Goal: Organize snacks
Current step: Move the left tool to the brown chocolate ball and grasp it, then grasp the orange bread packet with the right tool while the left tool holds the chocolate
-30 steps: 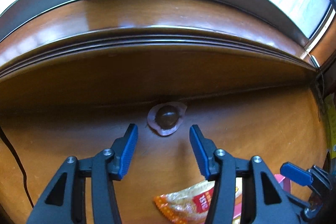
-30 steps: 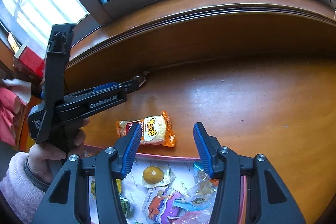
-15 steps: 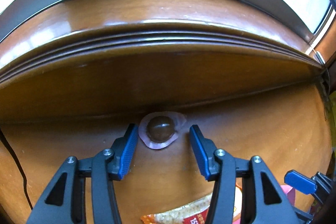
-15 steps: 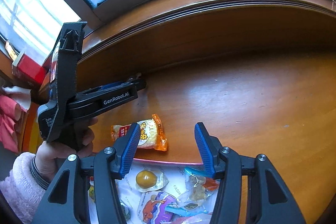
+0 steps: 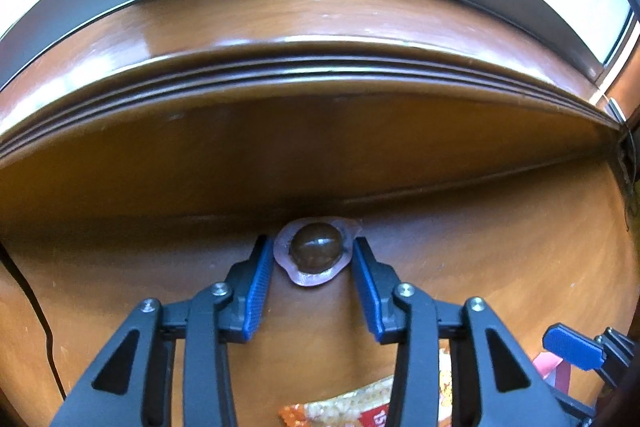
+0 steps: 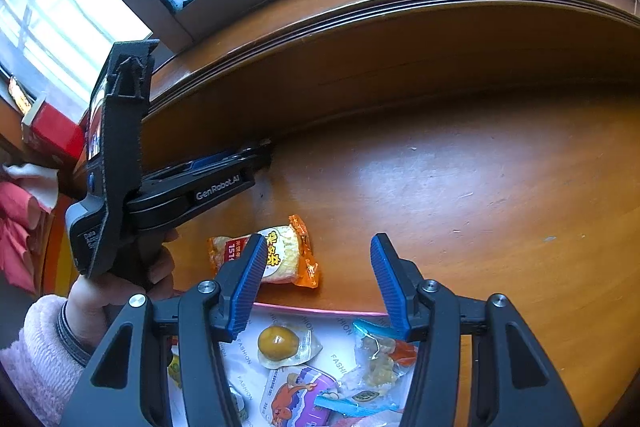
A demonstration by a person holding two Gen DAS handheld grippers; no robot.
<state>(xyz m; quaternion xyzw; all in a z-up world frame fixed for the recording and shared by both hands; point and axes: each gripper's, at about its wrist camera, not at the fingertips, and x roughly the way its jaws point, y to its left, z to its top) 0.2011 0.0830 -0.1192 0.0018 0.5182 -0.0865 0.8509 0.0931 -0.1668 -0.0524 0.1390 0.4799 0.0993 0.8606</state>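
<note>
Where table (image 5: 500,235) meets ledge (image 5: 320,147), snack (image 5: 314,253) wedged

Left gripper (image 5: 312,259): now forward at the dark sealed snack (image 5: 315,251) by the wooden ledge, jaws just closing, blue pads meeting the wrapper's edges.

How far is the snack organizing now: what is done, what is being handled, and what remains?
Done: several snacks already lie in the pink-rimmed tray. In hand: the left gripper has just been closing around the dark sealed snack by the wooden ledge, its pads at the wrapper's edges. Left: the orange packet lies on the table outside the tray; the right gripper hovers open.
</note>
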